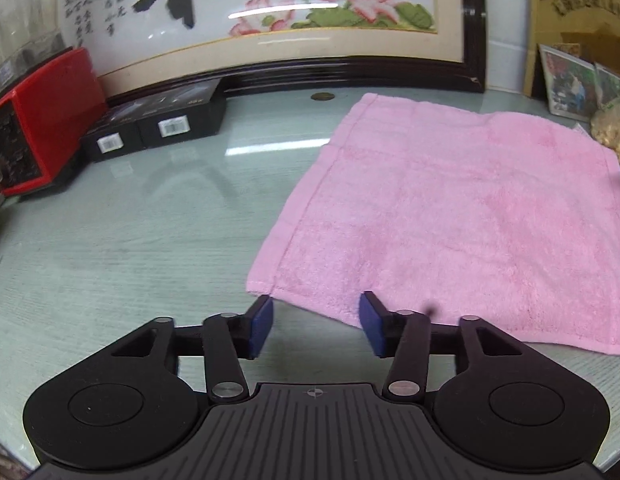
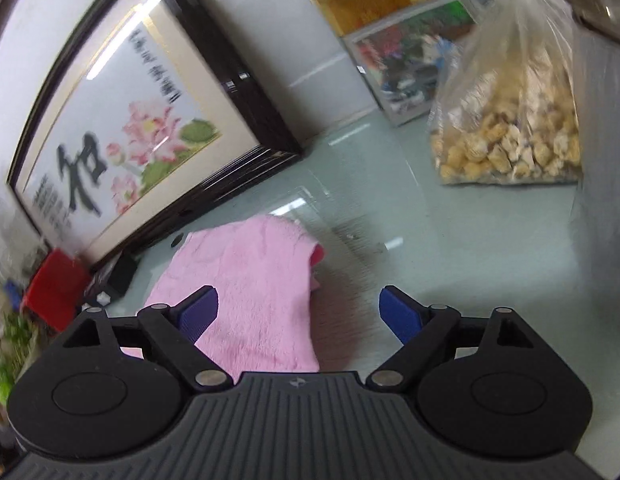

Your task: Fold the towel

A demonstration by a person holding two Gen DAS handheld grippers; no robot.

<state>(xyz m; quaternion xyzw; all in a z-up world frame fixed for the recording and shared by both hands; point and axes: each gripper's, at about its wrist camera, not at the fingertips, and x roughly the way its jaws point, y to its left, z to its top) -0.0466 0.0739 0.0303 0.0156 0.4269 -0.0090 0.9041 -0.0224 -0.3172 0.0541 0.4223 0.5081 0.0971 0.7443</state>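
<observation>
The towel [image 1: 461, 216] is lying flat on the glass table [image 1: 130, 240]; the left gripper [image 1: 315, 322], jaws spread, is lining up on its near corner; the right gripper [image 2: 298, 312] is hovering, jaws spread; next, probably pinching corners.

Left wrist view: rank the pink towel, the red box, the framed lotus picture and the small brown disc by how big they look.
1. Framed lotus picture, cropped, so only roughly level with the towel.
2. Pink towel, nearer the camera, so this order is unsure.
3. Red box.
4. Small brown disc, clearly smallest.
</observation>
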